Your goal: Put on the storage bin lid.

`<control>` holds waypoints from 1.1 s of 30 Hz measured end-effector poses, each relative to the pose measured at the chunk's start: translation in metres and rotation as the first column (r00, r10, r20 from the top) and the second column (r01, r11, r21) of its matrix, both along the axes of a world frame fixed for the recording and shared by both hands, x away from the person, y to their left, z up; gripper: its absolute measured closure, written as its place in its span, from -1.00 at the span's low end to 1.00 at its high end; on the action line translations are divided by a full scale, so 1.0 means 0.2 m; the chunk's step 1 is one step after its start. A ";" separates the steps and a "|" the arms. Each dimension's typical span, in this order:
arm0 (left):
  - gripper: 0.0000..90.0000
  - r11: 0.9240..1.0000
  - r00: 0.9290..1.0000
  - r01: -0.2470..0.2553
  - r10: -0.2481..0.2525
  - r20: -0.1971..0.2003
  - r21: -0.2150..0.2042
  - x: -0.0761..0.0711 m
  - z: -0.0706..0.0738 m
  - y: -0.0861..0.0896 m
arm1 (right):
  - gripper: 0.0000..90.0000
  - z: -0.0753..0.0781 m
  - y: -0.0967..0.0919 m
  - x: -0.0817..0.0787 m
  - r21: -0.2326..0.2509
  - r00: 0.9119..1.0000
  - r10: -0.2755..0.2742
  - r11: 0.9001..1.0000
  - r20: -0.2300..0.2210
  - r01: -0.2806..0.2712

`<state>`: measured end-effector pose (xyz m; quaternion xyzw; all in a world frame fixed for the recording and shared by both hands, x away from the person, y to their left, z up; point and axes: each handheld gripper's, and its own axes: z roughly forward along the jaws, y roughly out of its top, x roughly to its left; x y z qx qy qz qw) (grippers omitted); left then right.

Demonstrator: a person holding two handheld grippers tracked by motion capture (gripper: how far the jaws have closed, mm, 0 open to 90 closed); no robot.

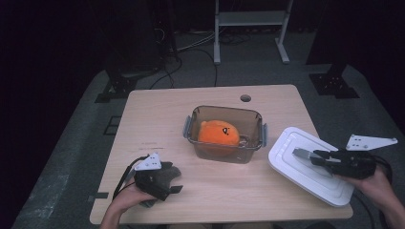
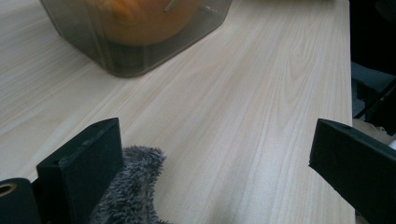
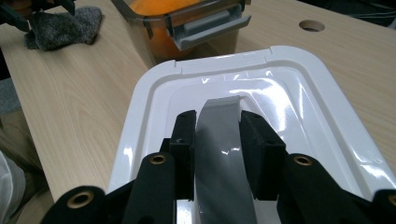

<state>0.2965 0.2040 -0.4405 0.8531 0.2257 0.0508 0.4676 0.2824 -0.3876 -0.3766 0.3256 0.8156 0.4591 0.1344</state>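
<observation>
Pinching the grey handle of the white lid [image 1: 305, 164] with the right gripper [image 3: 217, 130], lid tilted just right of the clear box [image 1: 224, 133] holding an orange plush [image 1: 218, 132]; next, centre it over the box; left gripper [image 2: 215, 163] spread beside a grey cloth [image 2: 130, 186].

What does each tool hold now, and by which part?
The right tool grips the white lid by its grey handle. The left tool stands open, holding nothing.
</observation>
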 end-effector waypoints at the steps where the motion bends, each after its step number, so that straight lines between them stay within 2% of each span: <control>1: -0.96 1.000 1.000 -0.001 0.001 0.000 -0.002 0.00 0.00 0.00 | 0.48 0.01 0.00 0.00 0.000 1.000 0.000 1.000 0.003 0.000; 6: -0.96 1.000 1.000 -0.002 0.002 0.002 -0.006 0.00 0.00 0.00 | 0.48 0.06 -0.01 -0.01 -0.005 1.000 0.001 1.000 0.012 0.000; 11: -0.96 1.000 1.000 0.001 -0.001 -0.004 -0.001 0.00 0.00 -0.01 | 0.48 0.10 -0.02 -0.02 0.014 1.000 0.003 1.000 0.014 -0.003; 20: -0.96 1.000 1.000 0.001 -0.001 -0.003 -0.003 0.00 -0.01 -0.01 | 0.48 0.18 0.00 -0.01 0.006 0.999 0.024 1.000 0.034 -0.024; 21: -0.96 1.000 1.000 0.001 -0.001 -0.003 -0.003 0.00 -0.01 -0.01 | 0.48 0.21 0.01 0.00 0.013 0.999 0.035 0.999 0.039 -0.036; 26: -0.96 1.000 1.000 0.001 -0.001 -0.003 -0.003 0.00 -0.01 -0.01 | 0.48 0.26 0.05 0.02 0.002 0.997 0.060 0.998 0.046 -0.060; 33: -0.96 1.000 1.000 -0.003 0.003 -0.001 -0.002 0.00 0.00 0.00 | 0.48 0.30 0.13 0.07 -0.018 0.994 0.104 0.994 0.043 -0.103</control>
